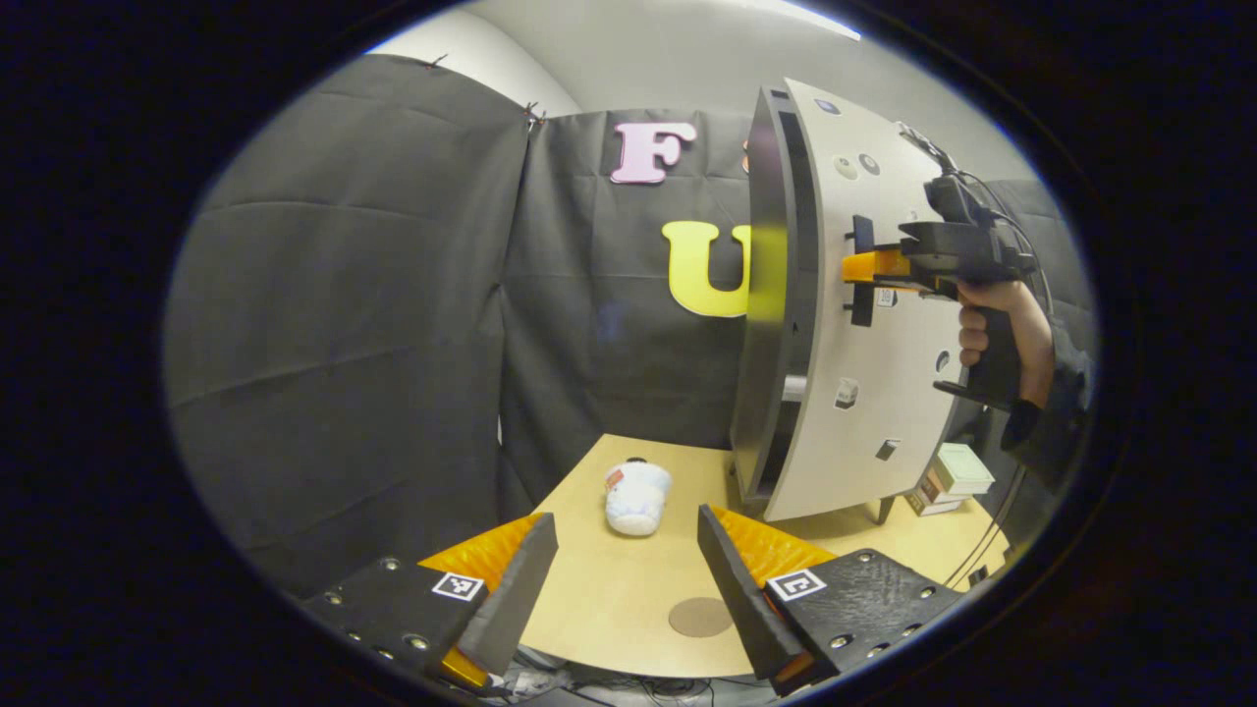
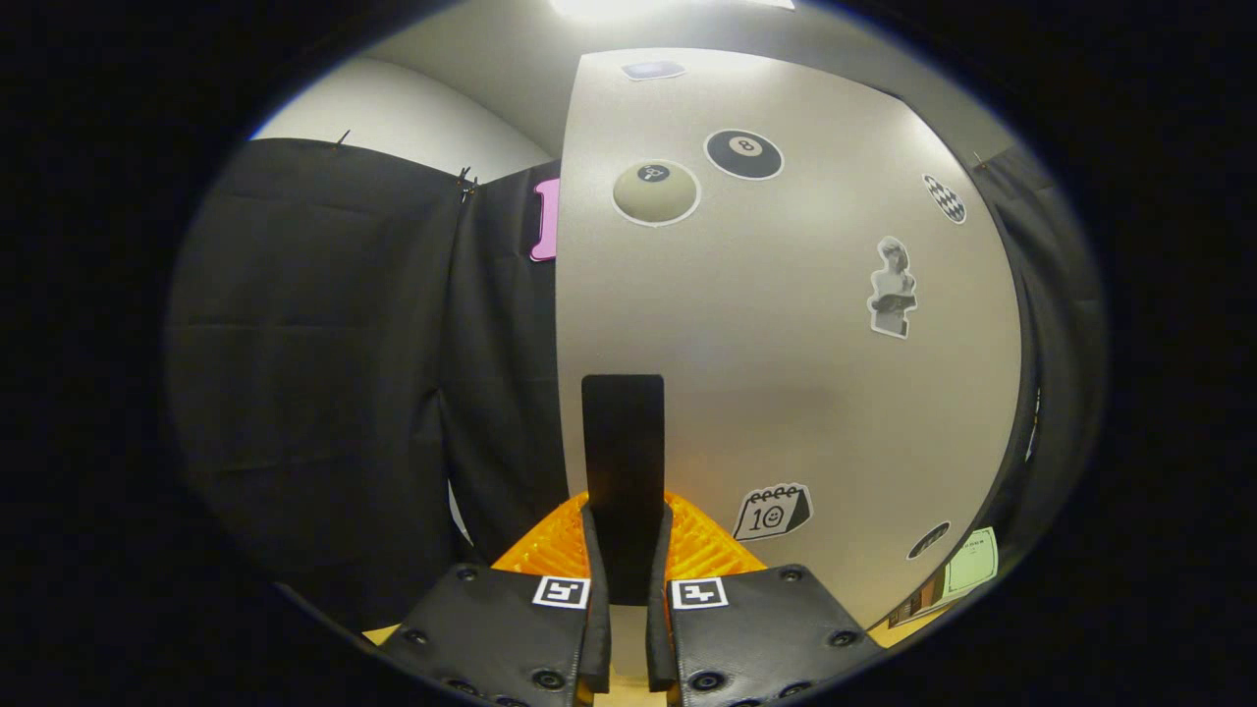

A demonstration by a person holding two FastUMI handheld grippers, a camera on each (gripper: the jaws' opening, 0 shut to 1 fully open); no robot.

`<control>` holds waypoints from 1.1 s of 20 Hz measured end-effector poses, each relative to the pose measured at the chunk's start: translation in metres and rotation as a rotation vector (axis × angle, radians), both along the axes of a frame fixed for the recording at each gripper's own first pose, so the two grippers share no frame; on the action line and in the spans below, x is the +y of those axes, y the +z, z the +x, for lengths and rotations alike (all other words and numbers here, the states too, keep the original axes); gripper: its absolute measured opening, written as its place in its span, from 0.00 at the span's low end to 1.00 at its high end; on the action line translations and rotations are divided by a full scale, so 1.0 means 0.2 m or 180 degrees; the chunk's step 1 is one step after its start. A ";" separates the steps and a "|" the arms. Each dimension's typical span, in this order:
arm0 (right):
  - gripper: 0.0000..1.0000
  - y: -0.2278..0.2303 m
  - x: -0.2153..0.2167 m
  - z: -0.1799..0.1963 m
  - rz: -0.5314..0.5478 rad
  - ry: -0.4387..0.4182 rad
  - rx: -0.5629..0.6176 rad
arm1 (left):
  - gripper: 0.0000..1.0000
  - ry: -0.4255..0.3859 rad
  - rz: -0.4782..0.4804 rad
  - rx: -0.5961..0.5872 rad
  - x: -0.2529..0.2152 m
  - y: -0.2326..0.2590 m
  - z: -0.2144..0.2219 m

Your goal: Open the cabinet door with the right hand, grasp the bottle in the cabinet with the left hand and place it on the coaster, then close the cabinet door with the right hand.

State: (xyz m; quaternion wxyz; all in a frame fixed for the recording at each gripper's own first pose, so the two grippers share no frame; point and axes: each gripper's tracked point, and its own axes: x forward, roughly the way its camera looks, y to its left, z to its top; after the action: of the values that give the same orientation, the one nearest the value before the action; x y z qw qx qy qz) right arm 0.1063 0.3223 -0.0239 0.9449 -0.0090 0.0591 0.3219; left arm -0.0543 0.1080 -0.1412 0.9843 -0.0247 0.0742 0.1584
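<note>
A: What is the right tool [image 2: 628, 565] doing?

B: In the right gripper view its two fingers are drawn in tight on the dark upright door handle [image 2: 623, 471], one on each side. The left gripper view shows the same tool at about 2 o'clock, a hand [image 1: 997, 334] gripping its body, its fingers at the handle on the cabinet door [image 1: 864, 324].

A: And the door itself?

B: It is pale, dotted with stickers, and it stands a little away from the dark cabinet [image 1: 776, 295]; a narrow gap shows along the cabinet's front edge. I cannot see into the cabinet through it.

A: The left tool [image 1: 624, 574]?

B: Spread wide and holding nothing. Its fingers show at 6 o'clock in the left gripper view, above the light wooden tabletop [image 1: 609, 599].

A: Where is the bottle?

B: A white bottle [image 1: 636, 498] lies on its side on the tabletop, straight ahead between the open fingers and farther off, at about 12 o'clock from the tool. It is left of the cabinet's foot.

A: The coaster?

B: A round brown coaster [image 1: 700, 617] lies flat on the tabletop, just beside the left tool's right-hand finger, nearer than the bottle and apart from it.

A: Anything else?

B: A small stack of boxes [image 1: 951, 478] sits by the cabinet at about 4 o'clock.
</note>
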 end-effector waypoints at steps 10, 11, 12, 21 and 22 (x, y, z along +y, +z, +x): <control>0.16 0.01 -0.04 -0.04 0.0043 0.0379 0.0017 | 0.87 -0.0197 0.0019 0.0016 -0.28 0.00 -0.01; 0.16 0.01 -0.05 -0.05 0.0058 0.0417 0.0017 | 0.87 -0.0226 0.0004 0.0014 -0.31 0.00 -0.01; 0.16 0.01 -0.06 -0.05 0.0071 0.0458 0.0013 | 0.87 -0.0249 0.0016 0.0019 -0.34 0.00 0.00; 0.16 0.00 -0.12 -0.08 0.0090 0.0621 0.0047 | 0.87 -0.0368 -0.0159 0.0001 -0.42 0.01 0.07; 0.16 0.00 -0.13 -0.08 0.0108 0.0642 0.0057 | 0.87 -0.0379 -0.0152 0.0004 -0.42 0.01 0.08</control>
State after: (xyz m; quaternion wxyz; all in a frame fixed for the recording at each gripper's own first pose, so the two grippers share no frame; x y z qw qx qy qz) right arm 0.0906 0.2953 -0.0236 0.9072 0.0040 0.0609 0.4163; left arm -0.0377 0.0234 -0.1386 0.9910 -0.0436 0.0799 0.0978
